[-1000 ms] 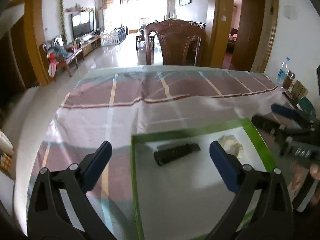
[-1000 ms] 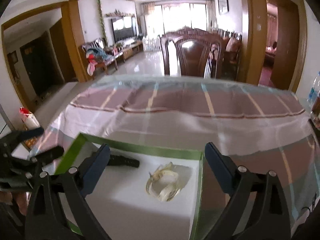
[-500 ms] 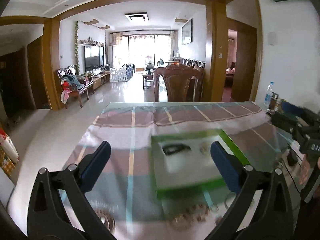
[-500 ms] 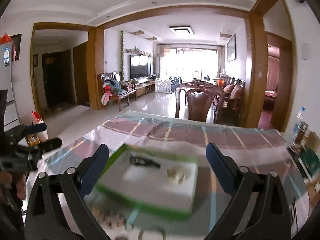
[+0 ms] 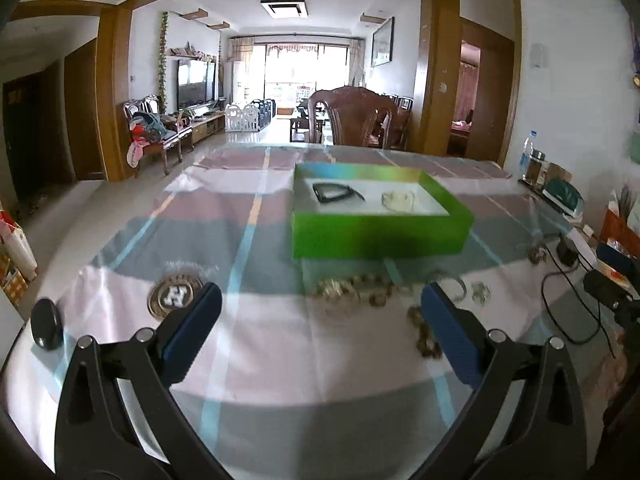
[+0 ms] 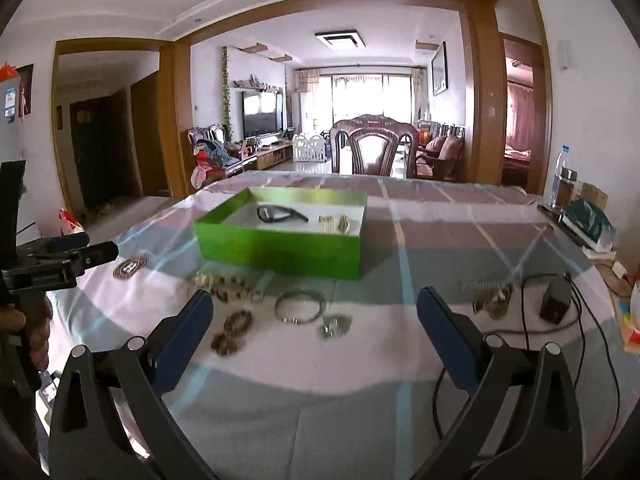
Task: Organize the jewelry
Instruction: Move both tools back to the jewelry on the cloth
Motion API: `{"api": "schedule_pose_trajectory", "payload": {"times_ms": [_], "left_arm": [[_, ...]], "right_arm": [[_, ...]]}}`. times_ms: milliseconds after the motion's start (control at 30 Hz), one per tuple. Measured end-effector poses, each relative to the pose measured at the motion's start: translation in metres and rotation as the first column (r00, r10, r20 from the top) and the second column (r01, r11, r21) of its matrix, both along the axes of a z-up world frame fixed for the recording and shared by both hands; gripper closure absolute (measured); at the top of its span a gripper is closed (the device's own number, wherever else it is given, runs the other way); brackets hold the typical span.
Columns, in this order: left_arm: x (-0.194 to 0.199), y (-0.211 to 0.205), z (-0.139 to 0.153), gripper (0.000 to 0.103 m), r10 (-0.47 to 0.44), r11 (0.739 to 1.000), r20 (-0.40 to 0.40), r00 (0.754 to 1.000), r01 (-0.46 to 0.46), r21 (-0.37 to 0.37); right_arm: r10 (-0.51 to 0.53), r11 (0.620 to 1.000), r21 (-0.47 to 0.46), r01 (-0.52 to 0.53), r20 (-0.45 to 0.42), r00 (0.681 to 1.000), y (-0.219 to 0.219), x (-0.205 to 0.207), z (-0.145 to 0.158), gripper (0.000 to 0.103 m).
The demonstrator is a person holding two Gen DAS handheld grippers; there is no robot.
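Note:
A green box [image 5: 380,236] [image 6: 280,252] stands mid-table, holding a black band [image 5: 338,192] [image 6: 282,214] and a pale bundle of jewelry [image 5: 398,200] [image 6: 336,222]. Loose pieces lie in front of it: a beaded string [image 5: 352,290] [image 6: 228,284], a silver bangle [image 6: 300,306] [image 5: 452,284], a bead bracelet [image 6: 232,332] [image 5: 424,336] and a small sparkly piece [image 6: 334,326]. My left gripper [image 5: 320,300] is open and empty, back from the loose pieces. My right gripper [image 6: 316,300] is open and empty too, with the bangle seen between its fingers.
A round badge with an H [image 5: 176,296] [image 6: 130,268] and a black oval object [image 5: 47,330] lie at the left. A black adapter with a cable [image 6: 554,300] and another trinket [image 6: 494,302] lie at the right. Bottles and boxes [image 6: 580,208] line the right wall. A wooden chair [image 6: 376,152] stands beyond the table.
Both grippers have drawn back from over the green box, which now sits farther off. The loose jewelry in front of the box has come into view. Both stay empty.

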State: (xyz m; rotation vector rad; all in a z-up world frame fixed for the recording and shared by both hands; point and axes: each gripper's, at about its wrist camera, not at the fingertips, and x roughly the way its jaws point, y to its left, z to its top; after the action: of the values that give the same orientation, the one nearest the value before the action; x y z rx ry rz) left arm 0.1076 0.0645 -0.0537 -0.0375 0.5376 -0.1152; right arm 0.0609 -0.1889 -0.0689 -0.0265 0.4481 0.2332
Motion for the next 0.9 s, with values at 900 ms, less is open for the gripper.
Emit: {"api": "schedule_pose_trajectory", "payload": {"times_ms": [900], "left_arm": [[0.014,-0.023,-0.035,0.004,-0.051,0.998,-0.105,0.993,0.053,0.019]], "right_arm": [[0.003,1.000,0.022,-0.001,-0.084,0.996,-0.005,0.007,-0.031,0.004]]}}
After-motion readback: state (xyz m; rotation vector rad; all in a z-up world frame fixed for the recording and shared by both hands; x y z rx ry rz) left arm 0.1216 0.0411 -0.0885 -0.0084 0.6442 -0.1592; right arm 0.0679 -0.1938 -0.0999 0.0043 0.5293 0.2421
